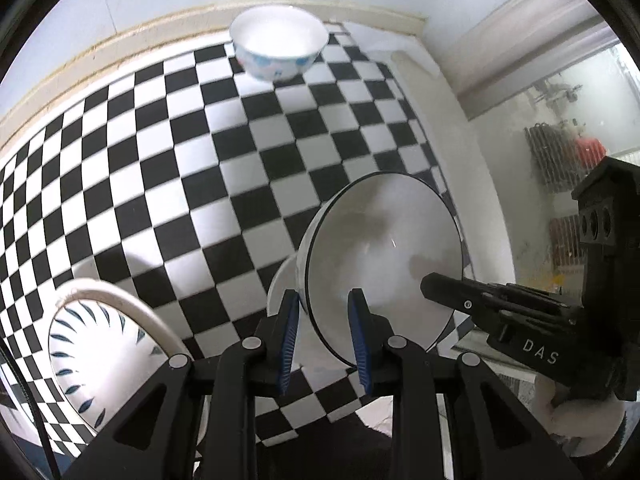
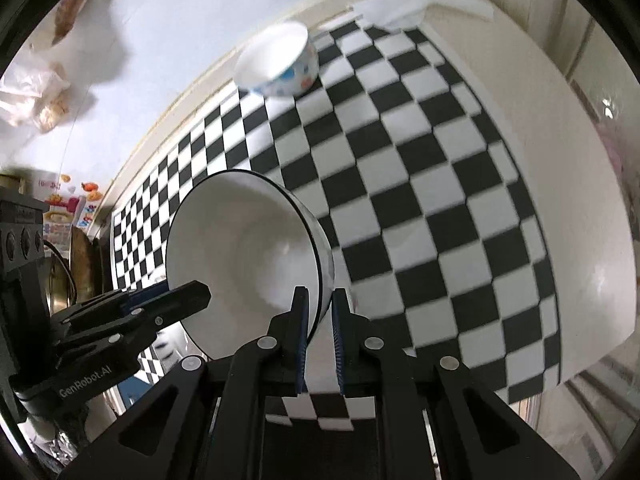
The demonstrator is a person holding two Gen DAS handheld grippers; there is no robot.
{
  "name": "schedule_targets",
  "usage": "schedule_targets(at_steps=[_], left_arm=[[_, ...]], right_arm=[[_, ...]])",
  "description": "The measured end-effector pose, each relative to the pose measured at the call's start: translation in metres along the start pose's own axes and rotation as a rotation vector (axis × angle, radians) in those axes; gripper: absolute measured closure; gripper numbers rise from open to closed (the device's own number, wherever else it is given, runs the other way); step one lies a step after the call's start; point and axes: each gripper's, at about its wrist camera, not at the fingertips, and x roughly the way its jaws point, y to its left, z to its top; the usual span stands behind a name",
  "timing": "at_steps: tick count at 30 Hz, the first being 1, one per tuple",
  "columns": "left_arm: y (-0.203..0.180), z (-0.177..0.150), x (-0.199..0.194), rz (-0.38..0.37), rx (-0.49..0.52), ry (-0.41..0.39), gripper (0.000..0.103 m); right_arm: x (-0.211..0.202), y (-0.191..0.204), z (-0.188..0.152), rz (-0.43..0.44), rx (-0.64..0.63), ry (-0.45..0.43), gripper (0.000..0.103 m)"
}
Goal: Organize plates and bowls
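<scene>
A white bowl with a thin black rim point(image 1: 384, 256) is held tilted above the checkered table, its opening turned sideways; it also shows in the right wrist view point(image 2: 240, 256). My left gripper point(image 1: 325, 308) is shut on its near rim. My right gripper point(image 2: 320, 308) is shut on the opposite rim, and its black fingers point(image 1: 460, 292) reach in from the right in the left wrist view. A bowl with blue leaf marks point(image 1: 96, 340) sits at the lower left. A white bowl with blue and red decoration point(image 1: 278, 46) stands at the far edge point(image 2: 280, 64).
The black-and-white checkered cloth point(image 1: 200, 160) covers the table up to a cream wall edge point(image 1: 100, 44). The table's white right side point(image 2: 560, 200) drops off. A metal pot point(image 2: 80, 264) and food bags point(image 2: 44, 92) lie at the left.
</scene>
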Motion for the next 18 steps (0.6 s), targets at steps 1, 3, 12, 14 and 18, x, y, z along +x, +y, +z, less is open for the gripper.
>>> schedule_targets(at_steps=[1, 3, 12, 14, 18], left_arm=[[0.001, -0.003, 0.003, 0.004, 0.002, 0.006, 0.08], [0.002, -0.007, 0.007, 0.009, 0.0, 0.016, 0.08], [0.01, -0.02, 0.029, 0.028, -0.005, 0.069, 0.08], [0.011, -0.022, 0.031, 0.035, -0.003, 0.074, 0.08], [0.013, -0.022, 0.037, 0.045, -0.003, 0.083, 0.08]], right_arm=[[0.004, -0.001, -0.005, -0.001, 0.003, 0.008, 0.09], [0.011, -0.003, -0.012, -0.004, 0.008, 0.026, 0.09], [0.032, -0.008, -0.024, -0.016, 0.016, 0.064, 0.09], [0.035, -0.008, -0.024, -0.022, 0.012, 0.07, 0.09], [0.042, -0.005, -0.026, -0.038, 0.001, 0.081, 0.09]])
